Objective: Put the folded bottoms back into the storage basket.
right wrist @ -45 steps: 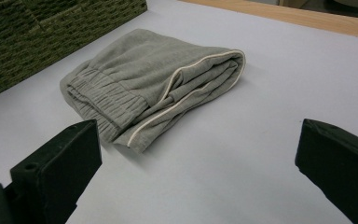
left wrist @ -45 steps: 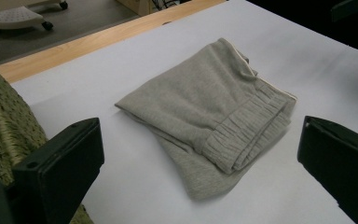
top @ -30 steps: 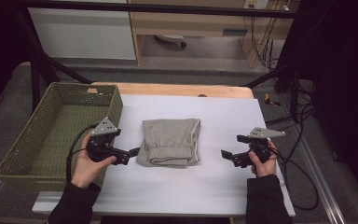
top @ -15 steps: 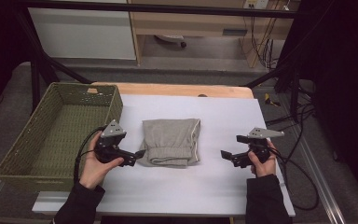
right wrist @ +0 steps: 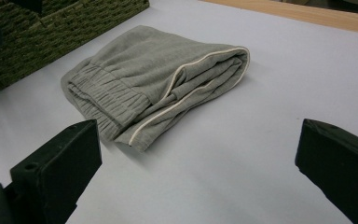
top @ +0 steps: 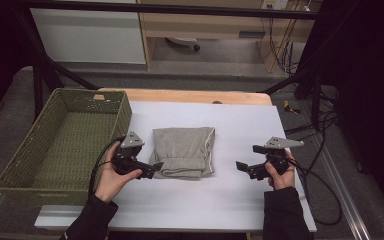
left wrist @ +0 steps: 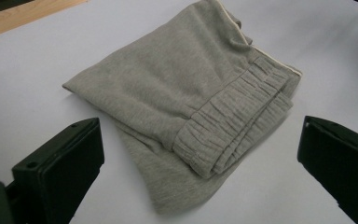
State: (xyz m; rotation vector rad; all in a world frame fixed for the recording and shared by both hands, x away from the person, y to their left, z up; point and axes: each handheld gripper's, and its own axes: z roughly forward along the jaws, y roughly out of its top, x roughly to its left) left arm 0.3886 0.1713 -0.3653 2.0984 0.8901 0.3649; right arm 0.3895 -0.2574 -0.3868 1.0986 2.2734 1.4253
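A folded grey garment (top: 184, 151) with a ribbed waistband and pale piping lies in the middle of the white table (top: 240, 200). My left gripper (top: 155, 169) is open right at the garment's near left corner; in the left gripper view its jaws stand wide on either side of the garment (left wrist: 191, 107), whose waistband faces them. My right gripper (top: 241, 166) is open too, a short way to the right of the garment and apart from it. The right gripper view has the garment (right wrist: 158, 77) ahead and to the left, piped edge toward me.
A green woven basket (top: 17, 165) stands on the left end of the table, just beside my left hand; it appears again as the basket (right wrist: 51, 28) in the right gripper view. A wooden strip (top: 195, 96) runs along the far edge. Cables (top: 325, 185) trail off the right side.
My left gripper has moved right, from beside the basket up to the garment's near left corner. The right gripper and the garment have stayed put.
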